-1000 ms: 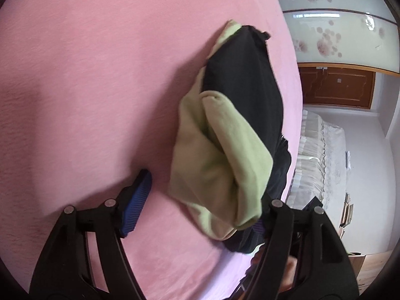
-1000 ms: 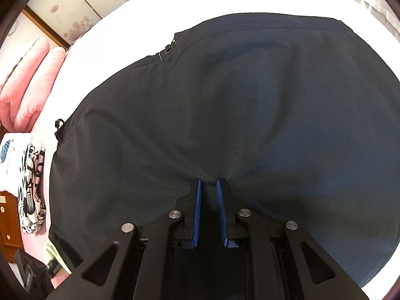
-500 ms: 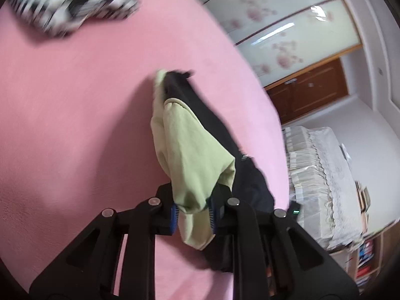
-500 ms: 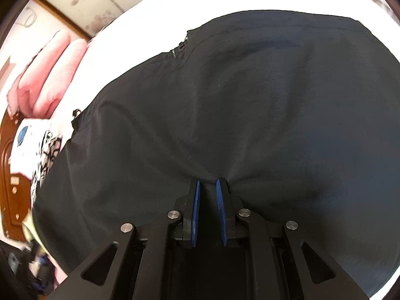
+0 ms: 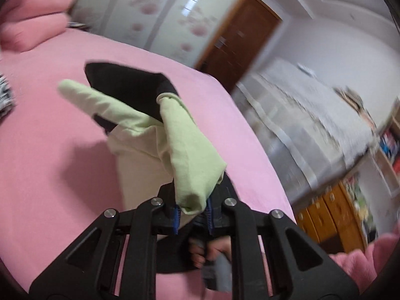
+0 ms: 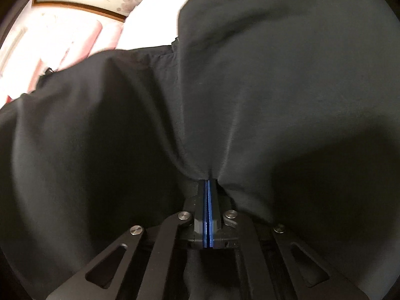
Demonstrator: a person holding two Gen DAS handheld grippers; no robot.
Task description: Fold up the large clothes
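Above the pink bedsheet (image 5: 50,175), toward twelve o'clock, left gripper (image 5: 192,215) clamped on the black-and-green garment (image 5: 190,150), right gripper (image 6: 208,195) pinched on its black fabric (image 6: 275,87); probably soft, light, floppy, best gripped at hems.

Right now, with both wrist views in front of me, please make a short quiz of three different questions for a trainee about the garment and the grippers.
1. True or false: the left gripper is open and holds nothing.
2. Which colour is the fabric pinched by the right gripper? A) pink B) black C) white
3. Fill in: the bed sheet under the garment is ____.

Key: 1 false, it is shut on the light green lining of the black garment. 2 B. 3 pink.
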